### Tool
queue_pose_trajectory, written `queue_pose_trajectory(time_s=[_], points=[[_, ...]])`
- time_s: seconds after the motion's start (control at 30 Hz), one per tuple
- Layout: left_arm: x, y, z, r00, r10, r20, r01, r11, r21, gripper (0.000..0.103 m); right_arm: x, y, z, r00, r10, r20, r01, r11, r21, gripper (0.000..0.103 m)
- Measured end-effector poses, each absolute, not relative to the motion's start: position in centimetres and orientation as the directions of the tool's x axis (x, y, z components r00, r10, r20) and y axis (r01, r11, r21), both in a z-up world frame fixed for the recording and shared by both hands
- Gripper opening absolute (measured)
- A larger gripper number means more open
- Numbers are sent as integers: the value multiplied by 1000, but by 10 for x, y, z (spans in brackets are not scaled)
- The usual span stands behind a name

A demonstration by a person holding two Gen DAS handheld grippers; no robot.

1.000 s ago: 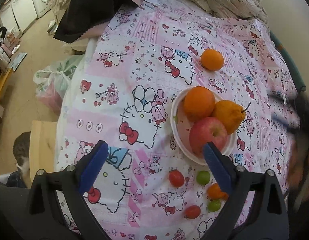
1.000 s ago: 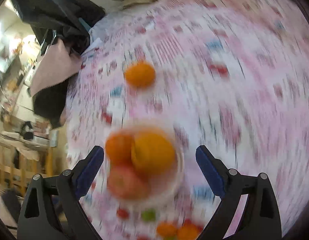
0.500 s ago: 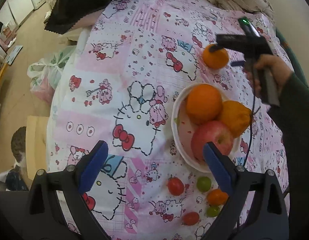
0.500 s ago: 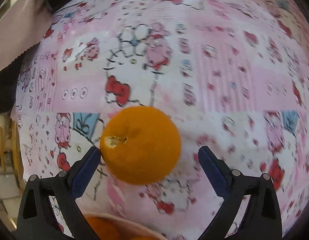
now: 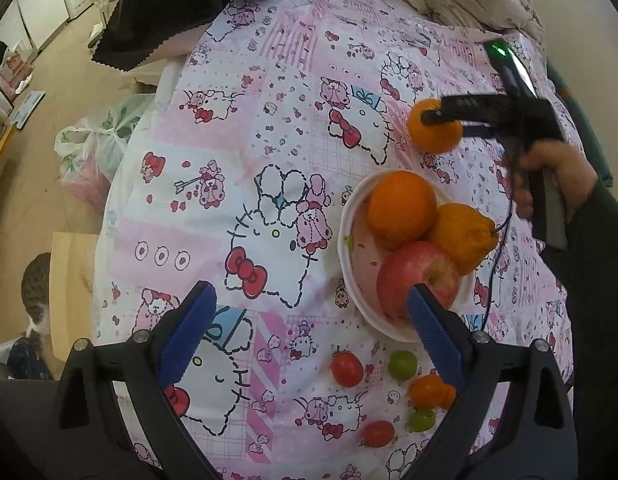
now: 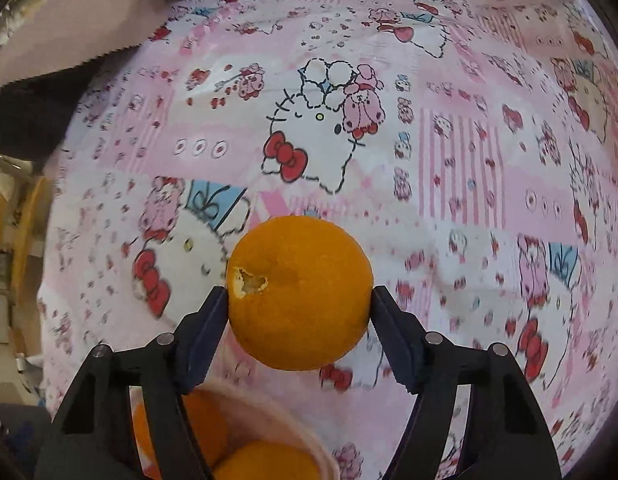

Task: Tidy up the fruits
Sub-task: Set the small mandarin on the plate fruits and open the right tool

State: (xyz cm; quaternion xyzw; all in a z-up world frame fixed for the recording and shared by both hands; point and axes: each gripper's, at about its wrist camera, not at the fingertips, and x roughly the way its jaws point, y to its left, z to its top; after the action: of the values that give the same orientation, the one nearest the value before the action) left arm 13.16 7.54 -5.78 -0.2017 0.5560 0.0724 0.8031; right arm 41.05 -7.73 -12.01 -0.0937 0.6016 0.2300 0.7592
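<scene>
Right gripper (image 6: 299,300) jaws just closing, pads now touching both sides of orange (image 6: 299,294), still on cloth, far side of bowl (image 5: 351,280). Left gripper (image 5: 309,312) wide open, empty. Bowl holds three fruits; small tomatoes (image 5: 347,368) near, not sorted yet.

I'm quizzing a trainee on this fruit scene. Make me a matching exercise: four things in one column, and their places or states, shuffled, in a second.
Things:
1. lone orange
2. red apple
3. green grape
4. left gripper

Places or states:
A. lies in the white bowl, beside another orange
B. open, hovering over the cloth, nothing between its fingers
C. on the pink cloth beyond the bowl, between the fingers of the right gripper, whose jaws have just been closing
D. on the cloth in front of the bowl, among small tomatoes

Pairs: 1-C, 2-A, 3-D, 4-B
</scene>
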Motion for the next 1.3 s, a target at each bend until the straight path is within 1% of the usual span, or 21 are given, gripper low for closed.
queue_pose_trajectory(time_s=[0.13,0.2,0.4,0.5,0.77,0.83,0.9,0.97,1.0,1.03,1.2,1.3], points=[[130,76,-54,382,-112,-917,-342,905,-253,95,390,-102,-104,153,335,-930,-436,867,241,74],[130,76,-53,386,-113,-916,-338,906,-255,95,375,-109,-100,114,383,-917,-433,850,300,74],[130,71,-50,391,-125,-912,-324,908,-264,95,357,-115,-116,14,483,-875,-369,816,444,74],[130,69,-49,394,-114,-912,-314,916,-251,95,366,-123,-131,-10,518,-855,-282,819,500,74],[129,79,-52,390,-103,-915,-348,904,-250,95,360,-135,-130,-2,532,-847,-278,813,511,75],[129,77,-51,394,-106,-913,-339,907,-251,95,360,-138,-131,4,545,-839,-282,805,522,79],[129,74,-50,395,-106,-912,-328,911,-248,95,359,-136,-129,28,529,-848,-302,813,498,83],[129,73,-49,399,-101,-911,-327,913,-244,95,357,-132,-124,52,528,-848,-335,809,483,85],[129,73,-49,399,-100,-911,-326,914,-243,95,357,-130,-123,48,535,-844,-338,804,490,90],[129,74,-49,399,-97,-912,-327,914,-240,95,358,-130,-122,47,534,-844,-334,805,491,91],[128,78,-51,396,-89,-914,-342,909,-237,95,362,-129,-124,43,505,-862,-328,822,465,92],[129,77,-51,400,-86,-912,-338,911,-234,95,362,-136,-120,60,517,-854,-318,821,475,92]])
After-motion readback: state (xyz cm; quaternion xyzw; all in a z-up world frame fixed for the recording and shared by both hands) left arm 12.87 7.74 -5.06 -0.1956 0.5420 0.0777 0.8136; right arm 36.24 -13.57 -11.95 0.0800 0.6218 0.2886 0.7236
